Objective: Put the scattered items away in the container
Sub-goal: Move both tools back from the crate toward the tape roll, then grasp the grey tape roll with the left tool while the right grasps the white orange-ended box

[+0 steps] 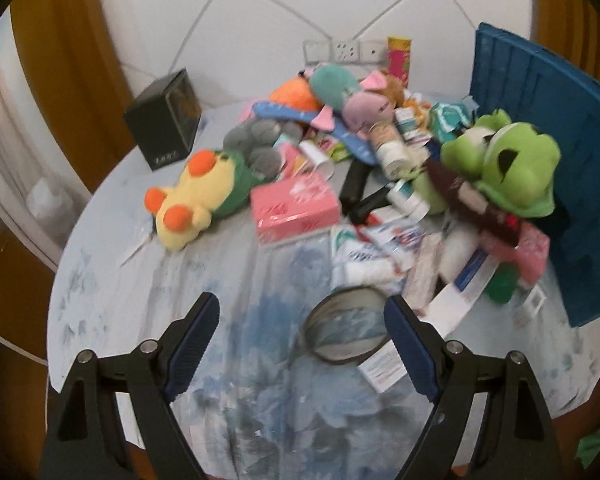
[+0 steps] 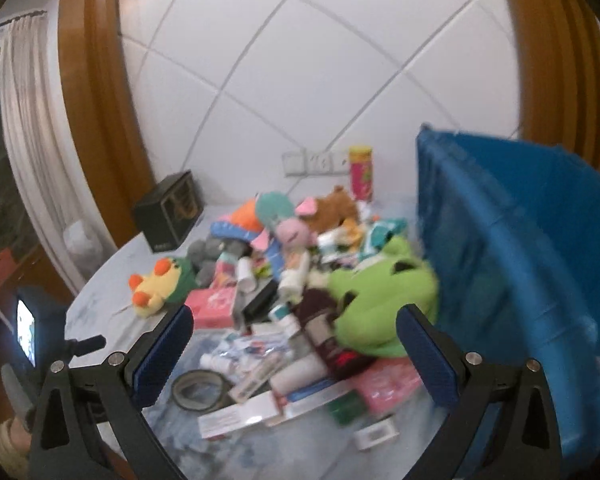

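A heap of plush toys, boxes and tubes covers the round table (image 1: pixel 112 280). A blue plastic crate (image 1: pixel 548 160) stands at its right edge, also large in the right wrist view (image 2: pixel 520 260). A green frog plush (image 1: pixel 504 160) leans against the crate (image 2: pixel 380 300). A yellow duck plush (image 1: pixel 192 196) lies at the left of the heap. My left gripper (image 1: pixel 302 316) is open above the cloth, with a tape roll (image 1: pixel 346 330) by its right finger. My right gripper (image 2: pixel 294 332) is open above the near boxes and holds nothing.
A black box (image 1: pixel 164 120) stands at the table's back left. A pink box (image 1: pixel 296 204) lies mid-heap. A tall pink and yellow can (image 1: pixel 399 56) stands by the wall sockets. In the right wrist view a hand (image 2: pixel 8 436) holds the other gripper at lower left.
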A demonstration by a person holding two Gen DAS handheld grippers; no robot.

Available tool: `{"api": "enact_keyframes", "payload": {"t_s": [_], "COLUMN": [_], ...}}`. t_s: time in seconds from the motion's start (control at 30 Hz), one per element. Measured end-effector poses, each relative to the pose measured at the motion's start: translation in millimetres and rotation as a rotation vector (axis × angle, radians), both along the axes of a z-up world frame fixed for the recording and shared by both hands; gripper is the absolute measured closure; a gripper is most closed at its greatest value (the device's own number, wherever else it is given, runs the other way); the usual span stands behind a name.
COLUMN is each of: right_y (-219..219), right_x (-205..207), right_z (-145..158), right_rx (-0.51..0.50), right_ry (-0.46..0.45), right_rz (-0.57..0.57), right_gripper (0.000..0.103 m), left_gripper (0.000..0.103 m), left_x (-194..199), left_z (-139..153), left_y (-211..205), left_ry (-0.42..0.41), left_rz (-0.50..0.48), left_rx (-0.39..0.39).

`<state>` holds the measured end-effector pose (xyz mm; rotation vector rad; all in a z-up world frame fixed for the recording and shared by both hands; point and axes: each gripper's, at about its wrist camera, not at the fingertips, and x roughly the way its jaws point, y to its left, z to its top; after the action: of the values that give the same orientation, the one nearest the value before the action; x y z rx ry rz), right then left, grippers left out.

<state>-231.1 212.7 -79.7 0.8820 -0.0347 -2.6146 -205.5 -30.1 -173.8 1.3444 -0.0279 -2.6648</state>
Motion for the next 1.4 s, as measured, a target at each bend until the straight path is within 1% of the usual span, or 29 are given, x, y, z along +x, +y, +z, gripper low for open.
{"api": "enact_keyframes", "payload": {"t_s": [0.13, 0.2, 0.3, 0.4, 0.53, 0.6, 0.73, 0.83, 0.9, 1.0, 1.17, 1.23, 1.33, 1.4], "right_y": [-20, -27, -32, -38, -41, -40, -40, -47, -53, -61, -64, -63, -62, -61], "right_x": [-8, -16, -27, -33, -31, -29, -15, 6, 22, 43, 75, 87, 102, 111], "right_z": [-40, -62, -88, -108, -126, -133, -143, -154, -161, -172, -182, -184, -186, -187], "right_rx": [0.031, 0.049, 0.055, 0.059, 0.071, 0.072, 0.034, 0.005, -0.016, -0.024, -0.043, -0.05, -0.056, -0.056], "right_ry": [-0.102, -0.159, -0.23, -0.28, -0.322, -0.325, -0.337, -0.355, -0.371, -0.405, -0.43, -0.437, -0.451, -0.456], "right_rz": [0.011, 0.018, 0.025, 0.016, -0.031, -0.084, -0.229, -0.37, -0.465, -0.56, -0.7, -0.742, -0.791, -0.818], "right_gripper": [0.0, 0.0, 0.0, 0.0, 0.0, 0.0, 0.0, 0.0, 0.0, 0.0, 0.0, 0.0, 0.0, 0.0], "left_gripper": [0.018, 0.018, 0.018, 0.018, 0.018, 0.018, 0.018, 0.018, 0.018, 0.018, 0.018, 0.018, 0.018, 0.018], "left_x": [-4, -6, -10, -13, -25, -35, -54, -60, -58, -52, -43, -39, -35, -37], "left_z": [-28, -41, -53, -59, -71, -78, -93, -103, -107, -108, -110, -110, -108, -114], "left_y": [-9, -9, -9, -5, -7, -6, -6, -5, -6, -10, -16, -18, -16, -9], "left_ry": [-0.053, -0.084, -0.129, -0.125, -0.133, -0.142, -0.162, -0.175, -0.18, -0.179, -0.175, -0.174, -0.175, -0.182], "left_rz": [-0.005, -0.003, -0.017, -0.064, -0.149, -0.223, -0.372, -0.531, -0.6, -0.675, -0.801, -0.852, -0.902, -0.917], "left_rx": [0.041, 0.035, 0.038, 0.019, 0.033, 0.028, 0.02, -0.003, -0.019, -0.004, 0.02, 0.03, 0.036, -0.011]}}
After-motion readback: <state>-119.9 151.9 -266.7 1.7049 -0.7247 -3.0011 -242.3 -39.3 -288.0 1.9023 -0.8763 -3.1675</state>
